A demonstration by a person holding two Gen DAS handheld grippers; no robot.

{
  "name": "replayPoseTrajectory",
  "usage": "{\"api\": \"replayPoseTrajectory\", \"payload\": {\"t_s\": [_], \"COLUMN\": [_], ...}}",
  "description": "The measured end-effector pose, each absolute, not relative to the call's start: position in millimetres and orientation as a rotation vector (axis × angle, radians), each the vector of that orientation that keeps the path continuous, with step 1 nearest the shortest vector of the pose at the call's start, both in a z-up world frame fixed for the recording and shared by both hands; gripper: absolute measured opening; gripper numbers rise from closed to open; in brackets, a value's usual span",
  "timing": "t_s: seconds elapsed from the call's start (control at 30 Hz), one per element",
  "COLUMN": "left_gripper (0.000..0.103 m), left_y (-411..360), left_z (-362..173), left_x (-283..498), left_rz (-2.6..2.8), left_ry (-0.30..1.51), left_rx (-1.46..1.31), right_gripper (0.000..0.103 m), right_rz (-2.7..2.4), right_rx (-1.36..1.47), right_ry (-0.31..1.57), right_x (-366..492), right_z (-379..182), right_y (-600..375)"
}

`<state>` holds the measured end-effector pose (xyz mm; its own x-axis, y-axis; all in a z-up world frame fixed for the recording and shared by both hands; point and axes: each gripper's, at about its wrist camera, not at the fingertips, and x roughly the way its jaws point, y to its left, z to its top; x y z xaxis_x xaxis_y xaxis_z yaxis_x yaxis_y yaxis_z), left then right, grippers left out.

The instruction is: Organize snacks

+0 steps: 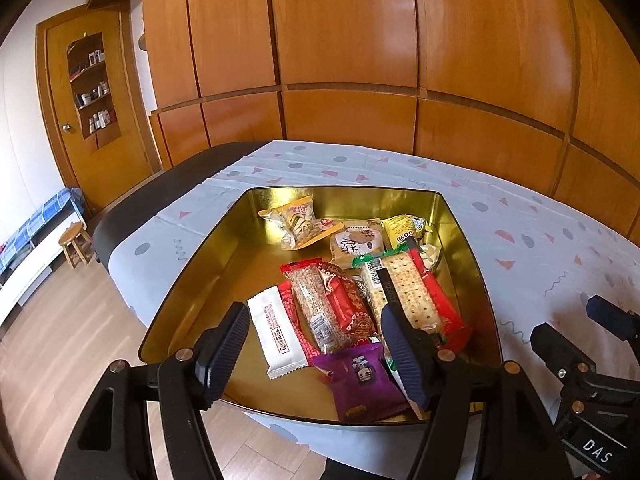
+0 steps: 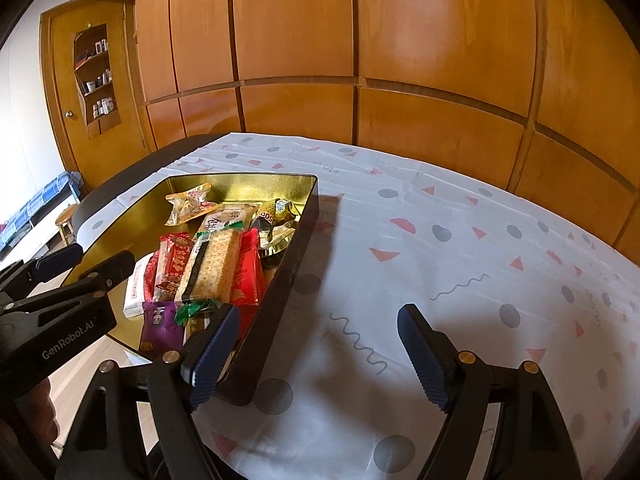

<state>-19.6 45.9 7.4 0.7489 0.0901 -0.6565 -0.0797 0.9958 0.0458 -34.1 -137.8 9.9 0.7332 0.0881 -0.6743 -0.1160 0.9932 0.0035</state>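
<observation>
On the patterned tablecloth sits a gold-lined tin, its near edge at the table's near left corner. Snack packets lie piled inside it: a cracker pack toward the right wall, a sesame bar and a white wrapper beside it, a purple packet nearest, a nut pouch at the far end. Over the tin's near edge hangs the left gripper, jaws spread wide, nothing between them. Right of the tin, the right gripper hangs above bare cloth, jaws apart and empty.
</observation>
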Motion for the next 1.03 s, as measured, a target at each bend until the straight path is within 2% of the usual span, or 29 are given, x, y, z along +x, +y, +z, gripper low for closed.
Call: {"api": "replayPoseTrajectory", "payload": {"t_s": [1.03], "left_gripper": [0.069], "left_y": [49.3], "left_z": [7.8], "left_x": [-19.1], "left_rz": [0.086], "left_ry": [0.717], "left_rx": [-0.011], "right_gripper": [0.083], "right_rz": [0.113], "right_rx": [-0.038], "right_ry": [0.734], "right_x": [-35.4], "right_z": [11.7], "right_y": [-138.0]}}
